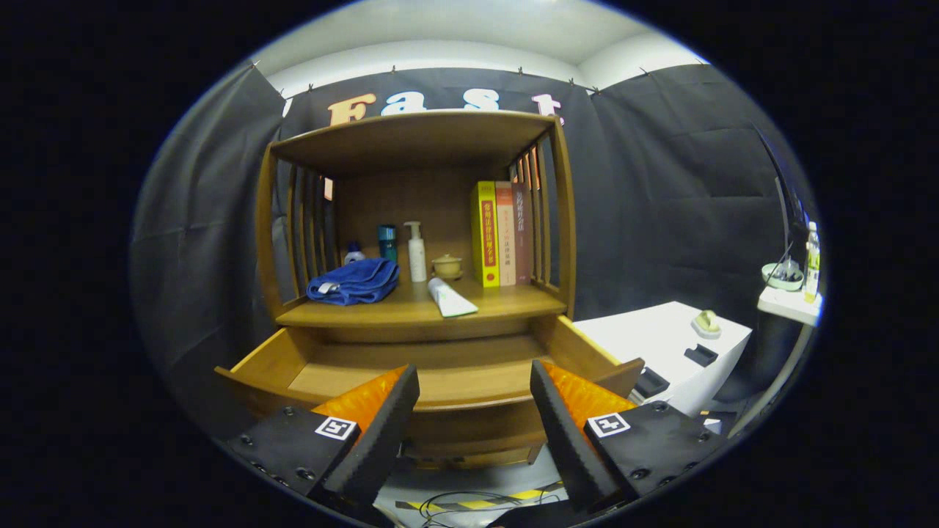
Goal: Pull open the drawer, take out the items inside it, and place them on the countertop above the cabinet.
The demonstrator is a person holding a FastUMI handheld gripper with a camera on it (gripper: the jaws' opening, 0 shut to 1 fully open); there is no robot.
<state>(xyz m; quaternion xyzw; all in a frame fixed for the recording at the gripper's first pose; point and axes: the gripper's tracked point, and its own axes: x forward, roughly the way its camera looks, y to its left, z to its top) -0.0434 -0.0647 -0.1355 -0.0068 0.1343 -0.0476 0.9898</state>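
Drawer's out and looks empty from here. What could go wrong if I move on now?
1. The tube lies at the countertop edge, tip slightly overhanging; a bump might knock it into the open drawer.
2. The drawer's near part is hidden behind its front panel, so something may remain inside.
3. The open gripper hovers at the drawer front; pushing forward could strike it.

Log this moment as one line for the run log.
drawer: pulled open, nothing seen inside | gripper: open, holding nothing, over drawer front | countertop: blue towel, tube, bottles, books
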